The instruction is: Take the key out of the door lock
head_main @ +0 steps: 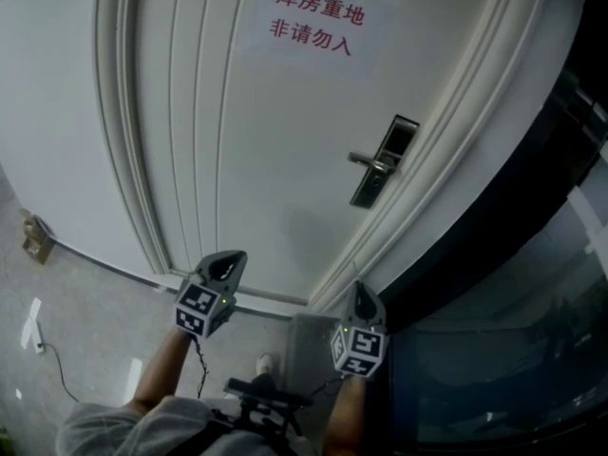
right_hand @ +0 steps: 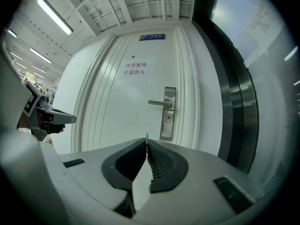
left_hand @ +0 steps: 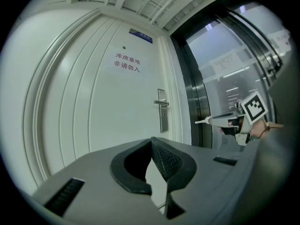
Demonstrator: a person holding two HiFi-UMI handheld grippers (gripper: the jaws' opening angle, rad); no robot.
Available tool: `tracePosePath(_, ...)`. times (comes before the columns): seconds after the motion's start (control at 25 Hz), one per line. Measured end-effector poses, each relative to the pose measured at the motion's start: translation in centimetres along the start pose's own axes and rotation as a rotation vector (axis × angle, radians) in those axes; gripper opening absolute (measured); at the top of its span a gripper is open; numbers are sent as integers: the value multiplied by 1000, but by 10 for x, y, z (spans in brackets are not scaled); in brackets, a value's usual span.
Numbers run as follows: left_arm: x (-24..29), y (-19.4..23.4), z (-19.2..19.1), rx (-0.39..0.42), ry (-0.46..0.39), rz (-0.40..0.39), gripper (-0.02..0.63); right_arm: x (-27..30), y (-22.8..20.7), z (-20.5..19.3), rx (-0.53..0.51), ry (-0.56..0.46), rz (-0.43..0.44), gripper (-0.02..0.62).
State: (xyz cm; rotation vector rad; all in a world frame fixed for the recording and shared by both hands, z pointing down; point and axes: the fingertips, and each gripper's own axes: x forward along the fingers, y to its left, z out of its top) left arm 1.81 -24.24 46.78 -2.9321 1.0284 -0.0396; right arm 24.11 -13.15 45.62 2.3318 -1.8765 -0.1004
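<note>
- We stand before a white panelled door (head_main: 237,141) that fills most of the head view. A dark-framed glass wall (head_main: 532,350) runs down at four o'clock, and a grey floor (head_main: 85,302) lies at eight o'clock.
- A paper notice (head_main: 318,22) with red characters is stuck on the door at twelve o'clock. The metal handle plate (head_main: 382,162) sits at two o'clock, near the door's edge.
- Our left gripper (head_main: 231,257) is at seven o'clock and our right gripper (head_main: 359,291) at five o'clock. Both are low and well apart from the handle plate.
- In its own view the left gripper's fingers (left_hand: 171,161) meet tip to tip, with nothing between them.
- The right gripper's fingers (right_hand: 161,163) are clamped on the key (right_hand: 146,136), a thin metal sliver poking out past the tips. It is out of the lock, well apart from the keyhole (right_hand: 167,119) under the lever.
- Only the two gripper views show the blue plate (right_hand: 152,36) above the door at twelve o'clock.
- Only the right gripper view shows the keyhole, and the ceiling strip lights (right_hand: 54,15) at ten o'clock.
- The left gripper view shows the key side-on at three o'clock, sticking out towards the door.
- Only the head view shows the floor, with a small box (head_main: 38,238) at nine o'clock. We cannot make out the key in that view.
</note>
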Motion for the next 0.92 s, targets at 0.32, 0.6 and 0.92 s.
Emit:
tracePosePath(0.32, 0, 2, 0, 2, 0, 2, -8, 2, 2, 2, -10, -3, 3, 18)
tracePosePath(0.6, 1, 0, -1, 3, 4, -2, -7, 0, 3, -2, 0, 0, 5, 18)
tracePosePath(0.92, 0, -6, -1, 6, 3, -5, -8, -4, 2, -3, 5, -5, 9, 18)
